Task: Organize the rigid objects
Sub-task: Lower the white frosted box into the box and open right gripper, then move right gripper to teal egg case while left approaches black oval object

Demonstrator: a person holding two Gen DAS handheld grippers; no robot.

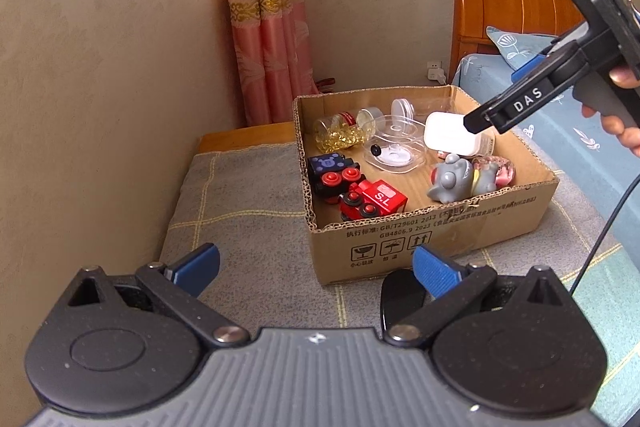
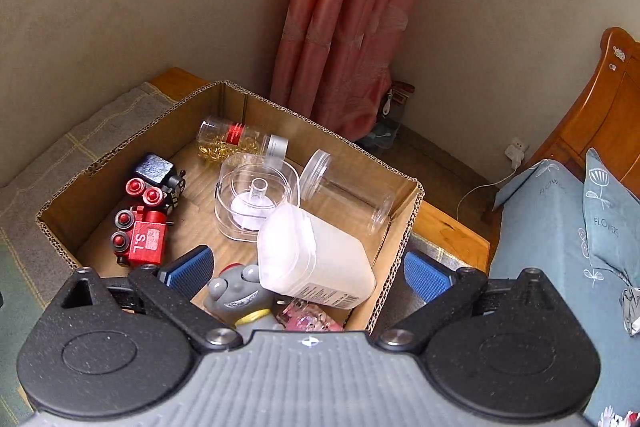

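An open cardboard box (image 1: 440, 227) (image 2: 400, 227) stands on a grey checked blanket. In it lie a white plastic bottle (image 1: 448, 135) (image 2: 320, 259), a red toy train (image 1: 376, 203) (image 2: 140, 239), a black toy engine (image 1: 330, 175) (image 2: 154, 175), a jar of golden capsules (image 1: 340, 133) (image 2: 232, 141), a clear tub (image 1: 394, 151) (image 2: 252, 195) and a grey elephant figure (image 1: 450, 181) (image 2: 240, 291). My right gripper (image 2: 307, 273) (image 1: 490, 98) hovers open over the box, its pads wide of the white bottle and not touching it. My left gripper (image 1: 316, 269) is open and empty before the box's near wall.
A black glossy object (image 1: 394, 303) lies on the blanket under my left gripper's right finger. A beige wall rises on the left, a pink curtain (image 2: 340, 47) hangs behind, and a bed with blue bedding (image 2: 560, 227) lies on the right. A person's hand (image 1: 620, 107) holds the right gripper.
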